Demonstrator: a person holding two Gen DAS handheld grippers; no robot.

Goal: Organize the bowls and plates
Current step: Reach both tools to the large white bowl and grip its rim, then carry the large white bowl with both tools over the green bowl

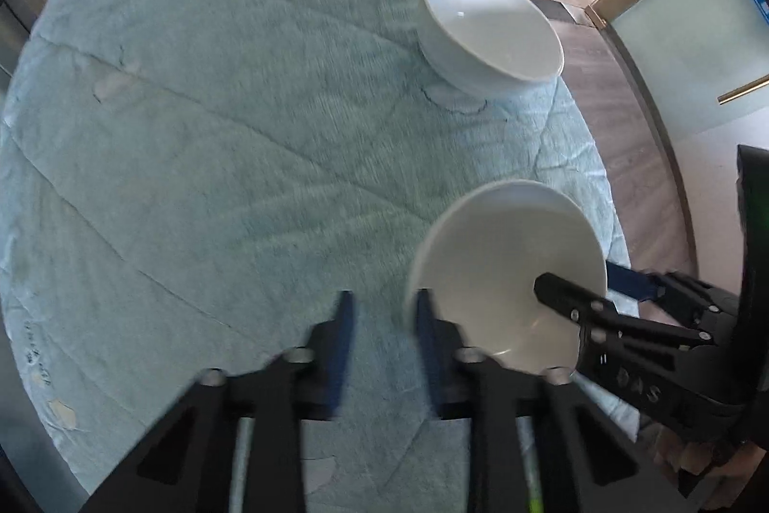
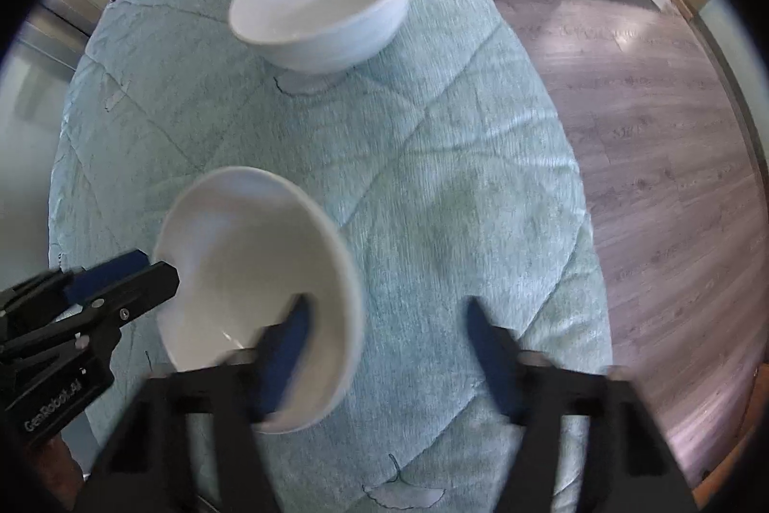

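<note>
White china, two bowls on a round bench (image 1: pixel 216 128) under a pale blue quilted cloth; the far bowl (image 1: pixel 490 27) sat alone near the back edge, well apart from the near bowl (image 1: pixel 504 272), which both claws were crowding. The left claw (image 1: pixel 383 320) straddled the rim on one side, one pad right at the rim and the other off it with cloth showing between, so released as far as I could tell through the blur. The right claw (image 2: pixel 389 344) was plainly released too; one finger down inside the bowl, the other well outside the wall. My guess is they were about to pick it up for stacking. I'd seat each rim deep between the pads, squeeze both sides evenly, then lift level; glazed china slips if pinched at the lip.
</note>
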